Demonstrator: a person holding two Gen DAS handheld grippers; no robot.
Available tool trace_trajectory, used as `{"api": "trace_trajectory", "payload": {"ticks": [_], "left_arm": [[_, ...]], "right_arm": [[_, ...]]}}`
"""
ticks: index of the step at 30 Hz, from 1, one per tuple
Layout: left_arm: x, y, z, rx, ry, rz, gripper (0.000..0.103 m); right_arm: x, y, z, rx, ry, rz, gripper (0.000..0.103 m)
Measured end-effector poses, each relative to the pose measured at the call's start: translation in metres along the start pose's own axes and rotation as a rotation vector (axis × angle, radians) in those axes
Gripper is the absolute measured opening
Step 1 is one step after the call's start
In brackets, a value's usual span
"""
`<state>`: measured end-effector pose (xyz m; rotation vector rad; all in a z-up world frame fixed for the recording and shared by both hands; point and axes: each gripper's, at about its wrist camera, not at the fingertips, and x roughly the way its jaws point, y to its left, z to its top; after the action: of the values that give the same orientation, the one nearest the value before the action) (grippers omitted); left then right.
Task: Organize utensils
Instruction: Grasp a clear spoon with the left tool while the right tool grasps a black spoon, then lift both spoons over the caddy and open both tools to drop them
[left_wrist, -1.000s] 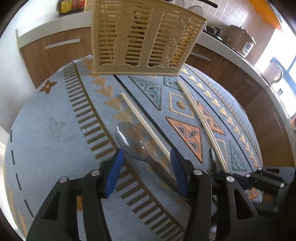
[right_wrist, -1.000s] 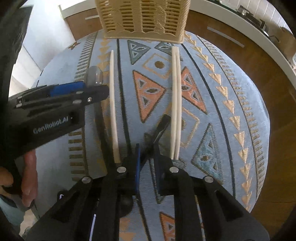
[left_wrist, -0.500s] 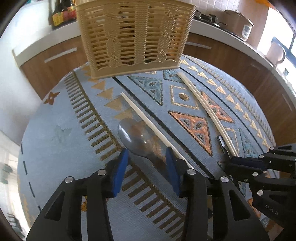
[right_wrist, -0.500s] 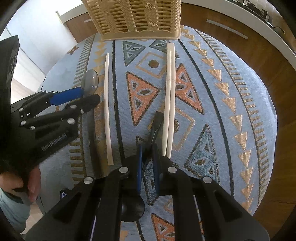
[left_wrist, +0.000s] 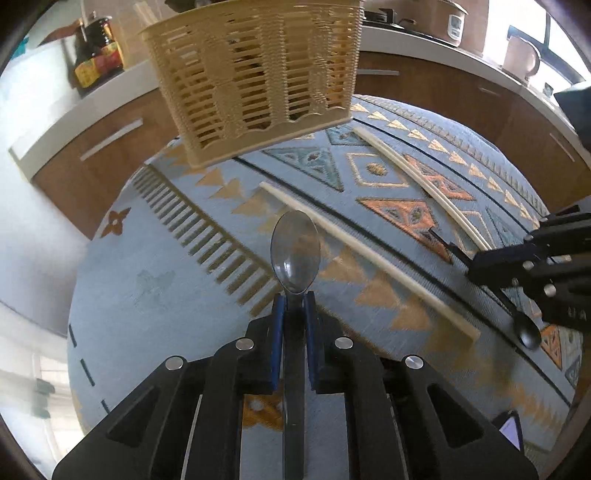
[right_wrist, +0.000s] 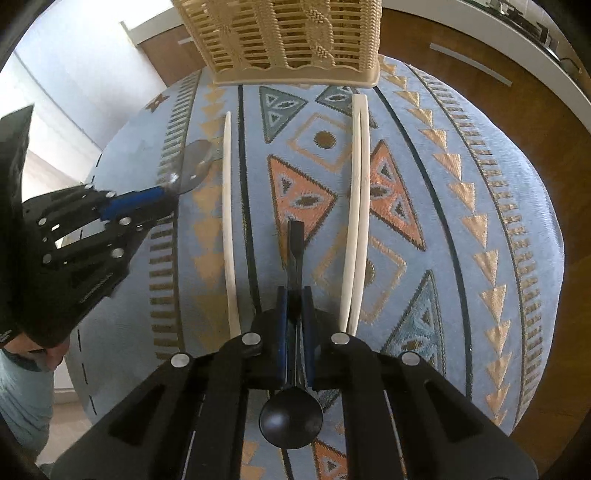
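both claws clamped on spoons

only the right view shows the black spoon bowl sitting behind the right gripper, handle pointing ahead toward the basket. left gripper pinches the clear spoon neck, bowl forward, axis along the fingers. chopsticks lie on the cloth.

Daylight is pouring in from my two o'clock, blowing out the window in my left view. The basket is smearing with motion blur there, while my right view is staying sharp. Fisheye bending is curving the tablecloth, with corners vignetting black
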<state>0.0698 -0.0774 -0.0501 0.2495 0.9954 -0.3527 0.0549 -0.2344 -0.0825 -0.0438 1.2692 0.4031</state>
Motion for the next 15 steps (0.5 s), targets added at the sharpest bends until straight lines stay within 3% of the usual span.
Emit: {"api": "trace_trajectory", "payload": {"ticks": [7, 15], "left_arm": [[-0.003, 0.02, -0.005, -0.046, 0.005, -0.035, 0.009], [-0.009, 0.025, -0.003, -0.075, -0.032, -0.06, 0.009]], "right_arm": [[0.003, -0.002, 0.008, 0.0, 0.079, 0.012, 0.007], [0.004, 0.001, 0.007, -0.026, 0.12, -0.068, 0.006]]}}
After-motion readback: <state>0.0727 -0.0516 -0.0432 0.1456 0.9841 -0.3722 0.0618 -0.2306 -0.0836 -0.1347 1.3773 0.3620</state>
